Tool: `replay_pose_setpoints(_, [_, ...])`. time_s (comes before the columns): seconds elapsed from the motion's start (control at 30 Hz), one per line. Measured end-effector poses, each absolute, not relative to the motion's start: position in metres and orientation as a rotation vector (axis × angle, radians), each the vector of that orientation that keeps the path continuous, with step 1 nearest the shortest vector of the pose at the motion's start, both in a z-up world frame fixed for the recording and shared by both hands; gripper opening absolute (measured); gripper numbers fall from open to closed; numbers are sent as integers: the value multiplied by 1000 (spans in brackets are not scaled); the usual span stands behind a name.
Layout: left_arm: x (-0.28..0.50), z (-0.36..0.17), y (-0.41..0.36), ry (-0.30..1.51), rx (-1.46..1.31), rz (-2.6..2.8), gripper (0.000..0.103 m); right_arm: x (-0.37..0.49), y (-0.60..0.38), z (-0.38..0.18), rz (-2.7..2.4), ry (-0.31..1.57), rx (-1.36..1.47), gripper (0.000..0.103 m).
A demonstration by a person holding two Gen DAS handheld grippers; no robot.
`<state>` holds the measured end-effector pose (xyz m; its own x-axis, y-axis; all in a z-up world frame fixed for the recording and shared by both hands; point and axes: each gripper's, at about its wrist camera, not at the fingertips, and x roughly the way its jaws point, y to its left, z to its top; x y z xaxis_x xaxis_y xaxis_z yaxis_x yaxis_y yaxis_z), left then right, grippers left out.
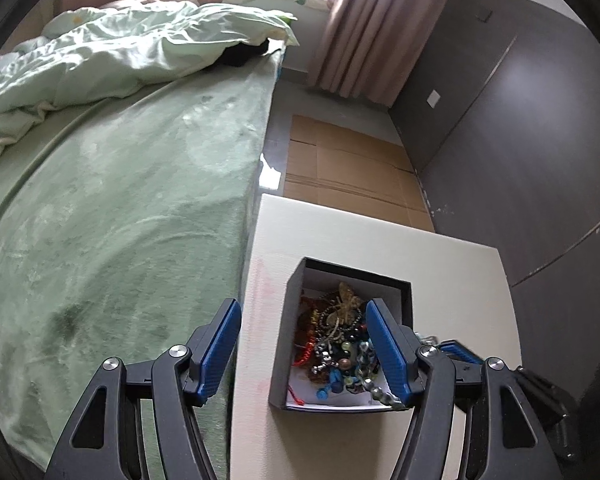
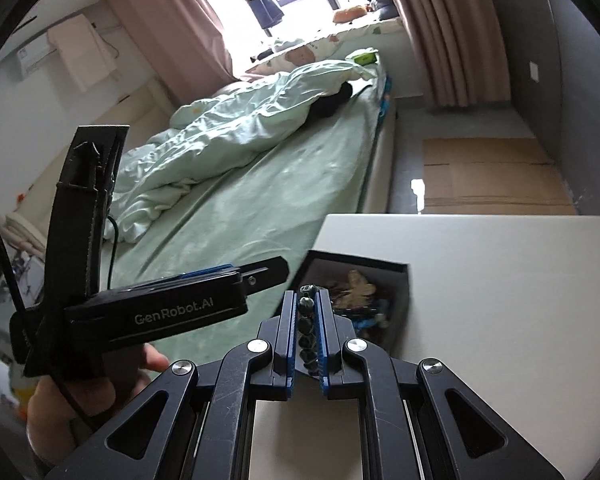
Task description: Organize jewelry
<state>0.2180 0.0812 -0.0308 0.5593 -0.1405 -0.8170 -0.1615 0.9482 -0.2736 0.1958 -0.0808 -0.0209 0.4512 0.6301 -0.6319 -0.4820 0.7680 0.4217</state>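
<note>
Nearest the lens in the left wrist view, the left gripper (image 1: pixel 302 354) spreads its two black linkage arms and blue pads (image 1: pixel 216 354) wide apart, with nothing pressed between them. Just ahead of its right finger and partly behind it sits an open dark box (image 1: pixel 288 320) on a pale tabletop (image 1: pixel 452 280). The box holds a tangled heap of jewelry (image 1: pixel 336 344): dark and coloured beads, red cord, blue pieces and a gold-toned dragonfly-shaped piece on top. A strand of greenish beads runs out of the heap toward the near right corner of the box, beside the right pad. The left finger hangs over the edge of a green bedspread (image 1: pixel 120 220), which lies to the left of the table. Low at the right of this view, behind the right finger, a bit of the other tool shows.

In the right wrist view, the right gripper (image 2: pixel 305 320) has its blue pads drawn close together on a beaded bracelet (image 2: pixel 306 322) of dark green beads, which line up in the narrow gap between the pads and reach just past the fingertips. Directly beyond those tips stands the same box (image 2: pixel 396 276), with the pale winged piece and blue beads visible inside. To the left of this gripper, the body of the left gripper (image 2: pixel 160 312) is seen from the side, lettered "GenRobot.AI", and a hand (image 2: pixel 84 396) grips its handle below. Farther ahead lie a rumpled pale quilt (image 2: pixel 240 120), pink curtains (image 2: pixel 452 32) and flattened cardboard (image 2: pixel 492 176) on the floor to the right.
</note>
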Motion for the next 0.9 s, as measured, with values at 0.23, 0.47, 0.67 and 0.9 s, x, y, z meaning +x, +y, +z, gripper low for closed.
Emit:
replay_pose_setpoints(0.23, [216,-30,101,960,-400,64,66,204,-67,-31,755,892,232,10])
replay_pose_setpoints(0.47, [217,-32,101,971,-400,52,66,210,-75,-40,727,955,248,49])
replay_pose_setpoints(0.67, [213,-28,85,969,-379,9,66,204,-106,-36,647,953,248,50])
replay_pose_setpoints(0.9, [201,-19,53,950,-303,-26,66,199,-145,-22,532,937,246,58])
